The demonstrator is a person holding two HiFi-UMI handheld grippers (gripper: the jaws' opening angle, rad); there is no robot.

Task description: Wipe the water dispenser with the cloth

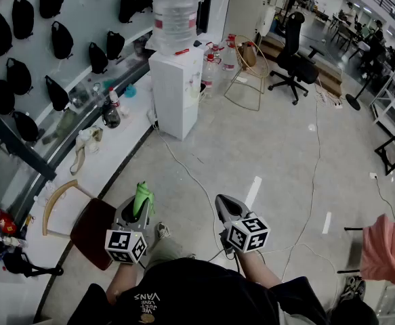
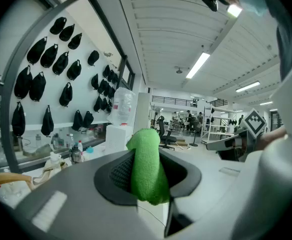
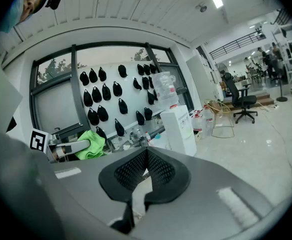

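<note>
The left hand-held gripper (image 1: 137,212) clamped the green cloth (image 2: 146,164) and the right hand-held gripper (image 1: 225,205) was closed, empty. The water dispenser (image 1: 177,90) stood well off, and the floor cable (image 1: 190,175) could snag a foot.

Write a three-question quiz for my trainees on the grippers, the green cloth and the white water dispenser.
1. True or false: the right gripper holds the green fuzzy cloth.
2. The white box-shaped water dispenser is: A) between the two grippers; B) upright across the floor, ahead of both grippers; C) lying on its side.
3. Fill in: the right gripper's jaws are ____.
Key: 1 false, the left gripper holds it; 2 B; 3 shut.
</note>
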